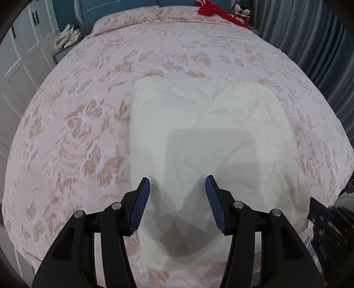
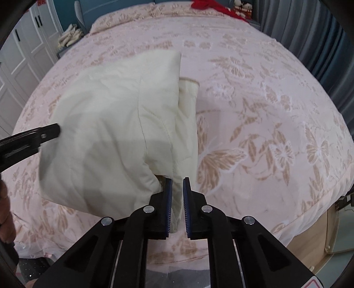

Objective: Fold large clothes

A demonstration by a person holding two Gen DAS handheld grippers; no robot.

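A cream quilted garment (image 1: 210, 137) lies folded into a rough rectangle on the bed's near half. My left gripper (image 1: 177, 183) is open and empty, hovering over the garment's near edge. My right gripper (image 2: 177, 182) is shut on the garment's (image 2: 124, 124) right near corner and holds that side lifted, so the cloth hangs in a bulging fold. The left gripper's black finger shows at the left of the right wrist view (image 2: 33, 137), beside the cloth. The right gripper appears blurred at the right edge of the left wrist view (image 1: 320, 212).
The bed carries a pink cover with tan butterflies (image 1: 93, 137). A red cloth (image 1: 212, 8) and soft toys (image 1: 242, 12) lie near the headboard. A nightstand with a pale bundle (image 1: 66, 39), white wardrobe doors (image 1: 20, 62) on the left, grey curtains (image 1: 309, 44) on the right.
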